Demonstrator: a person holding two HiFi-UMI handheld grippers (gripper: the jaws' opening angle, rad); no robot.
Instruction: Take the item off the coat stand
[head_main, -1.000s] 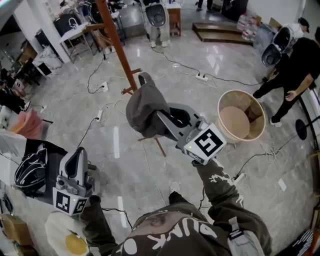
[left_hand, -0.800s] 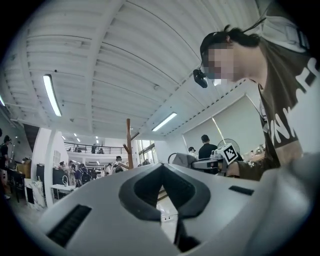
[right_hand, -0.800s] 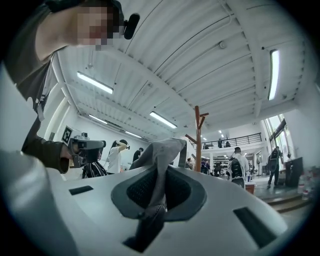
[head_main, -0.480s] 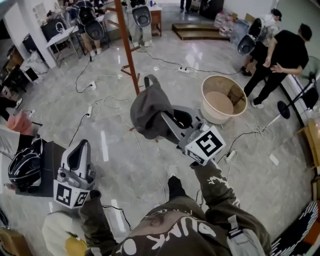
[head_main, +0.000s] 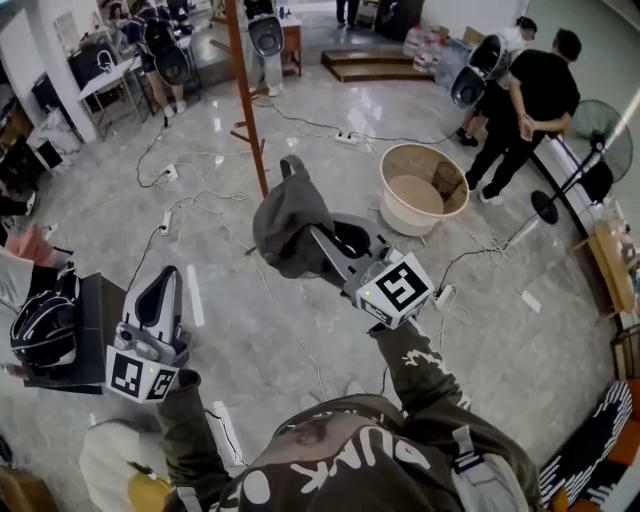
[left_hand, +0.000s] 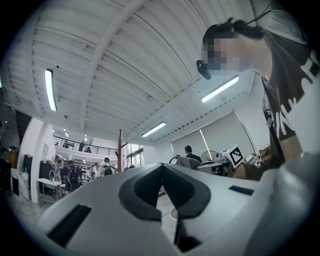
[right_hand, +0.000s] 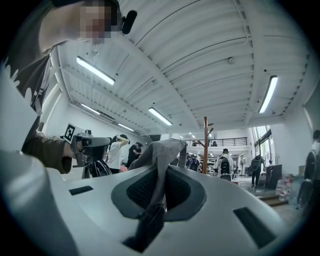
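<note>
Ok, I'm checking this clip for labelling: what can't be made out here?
- The grey item: bunched in the right gripper, head view; its kind is unclear.
- The coat stand: top cut off by the head view's upper edge.
- Distant people: too small in both gripper views.

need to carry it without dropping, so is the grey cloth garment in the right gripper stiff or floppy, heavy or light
Probably floppy: the grey cloth garment sags in folds off the right gripper. Likely light, since one pinched fold between the jaws carries it. It may swing or slip if jerked.
</note>
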